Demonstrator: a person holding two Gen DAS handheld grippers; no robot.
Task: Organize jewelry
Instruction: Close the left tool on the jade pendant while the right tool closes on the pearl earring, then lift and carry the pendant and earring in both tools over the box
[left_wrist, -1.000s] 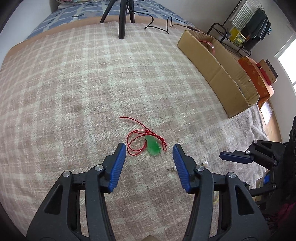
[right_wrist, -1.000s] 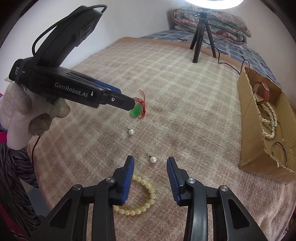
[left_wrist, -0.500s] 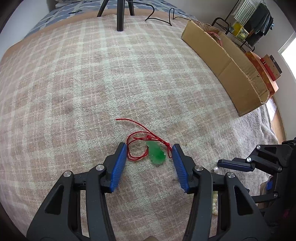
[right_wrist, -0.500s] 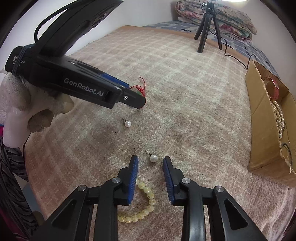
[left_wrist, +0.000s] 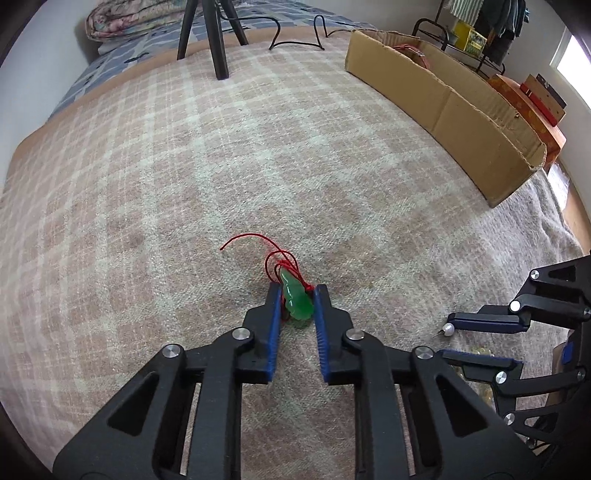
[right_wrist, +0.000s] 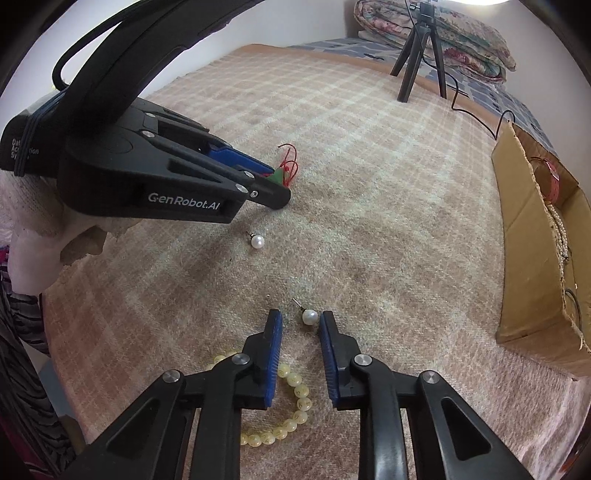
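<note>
My left gripper is shut on a green pendant with a red cord, at the plaid blanket's surface. From the right wrist view the left gripper shows with the pendant between its tips. My right gripper is partly open around a pearl earring that lies on the blanket between its fingertips, close to the right one. A second pearl earring lies farther off. A yellow bead bracelet lies under the right gripper.
A long cardboard box stands at the right and holds a pearl necklace, a red strap and a dark ring. A black tripod and a cable stand at the far edge. Folded bedding lies behind.
The left gripper has closed on the green pendant, which now stands on edge between its pads. The right gripper has narrowed and moved forward around the near pearl earring.
</note>
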